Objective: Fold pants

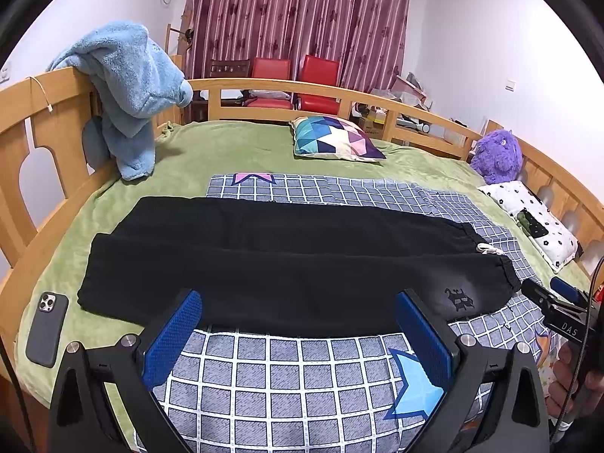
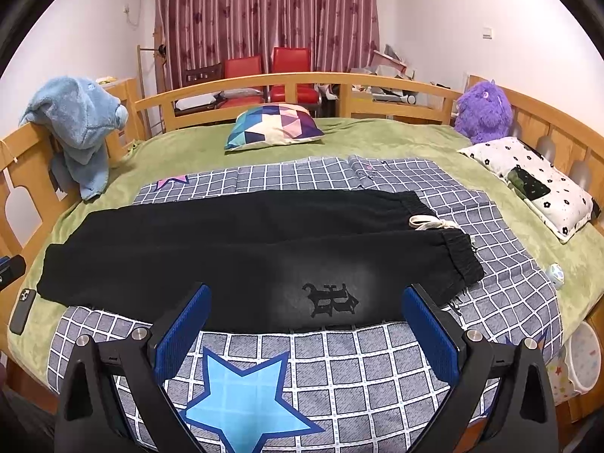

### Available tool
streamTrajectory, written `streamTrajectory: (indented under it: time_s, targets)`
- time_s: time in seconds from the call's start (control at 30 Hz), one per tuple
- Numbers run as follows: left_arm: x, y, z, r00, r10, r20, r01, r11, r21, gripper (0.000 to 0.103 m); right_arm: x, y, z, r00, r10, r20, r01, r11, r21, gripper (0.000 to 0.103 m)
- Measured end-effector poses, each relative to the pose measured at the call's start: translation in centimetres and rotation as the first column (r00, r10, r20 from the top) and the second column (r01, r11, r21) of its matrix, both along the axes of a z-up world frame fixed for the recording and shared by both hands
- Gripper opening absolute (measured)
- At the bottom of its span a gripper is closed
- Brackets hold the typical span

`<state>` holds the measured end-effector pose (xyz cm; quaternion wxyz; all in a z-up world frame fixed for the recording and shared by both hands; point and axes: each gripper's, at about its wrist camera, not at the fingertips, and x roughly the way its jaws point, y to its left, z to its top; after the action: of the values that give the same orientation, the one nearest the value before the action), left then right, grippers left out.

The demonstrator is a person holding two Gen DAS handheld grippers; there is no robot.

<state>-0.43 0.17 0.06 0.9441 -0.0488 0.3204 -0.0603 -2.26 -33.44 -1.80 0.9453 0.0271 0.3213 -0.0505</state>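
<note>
Black pants [image 1: 287, 260] lie flat across the checked blanket [image 1: 287, 385], legs side by side, waistband with white drawstring [image 1: 489, 251] to the right, cuffs to the left. A dark emblem [image 2: 332, 298] marks the near leg. My left gripper [image 1: 298, 324] is open and empty, just short of the near edge of the pants. My right gripper [image 2: 307, 321] is open and empty, near the emblem end of the pants [image 2: 245, 253]. The right gripper also shows at the right edge of the left wrist view [image 1: 555, 294].
A phone [image 1: 47, 328] lies on the green bedcover left of the cuffs. A patterned cushion [image 1: 336, 139], a purple plush toy [image 1: 498, 156] and a white pillow [image 1: 536, 219] lie farther back and right. A blue towel [image 1: 128, 87] hangs on the wooden bed rail.
</note>
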Motion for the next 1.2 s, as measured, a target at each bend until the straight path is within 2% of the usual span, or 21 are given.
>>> streamTrajectory:
  time_s: [0.6,0.8,0.93,1.07,1.2]
  targets:
    - [-0.9,0.8,0.4,0.999,-0.010,0.035,0.010,1.000,-0.023,0.103,-0.7,1.9,-0.2,0.998,0.038,0.041,-0.037,0.999,-0.028,0.100]
    - [-1.3,1.3,0.6,0.999,-0.017,0.048,0.018,0.999,-0.038,0.102,-1.6,2.3,0.2,0.997,0.052,0.051,-0.054,0.998,0.027,0.100]
    - [-1.6,1.6,1.8,0.996,-0.050,0.074,0.056,0.995,-0.079,0.102,-2.6,2.3,1.8,0.997,0.041,0.062,-0.044,0.998,0.046,0.098]
    - [-2.2,2.9,3.0,0.996,-0.068,0.057,0.075,0.991,-0.115,0.102,-4.5,1.8,4.9,0.993,0.061,0.102,-0.064,0.998,0.024,0.097]
    - [-2.9,5.1,4.1,0.998,-0.038,0.059,0.045,0.993,-0.110,0.101,-5.9,0.6,6.2,0.991,0.085,0.101,-0.088,0.996,0.025,0.097]
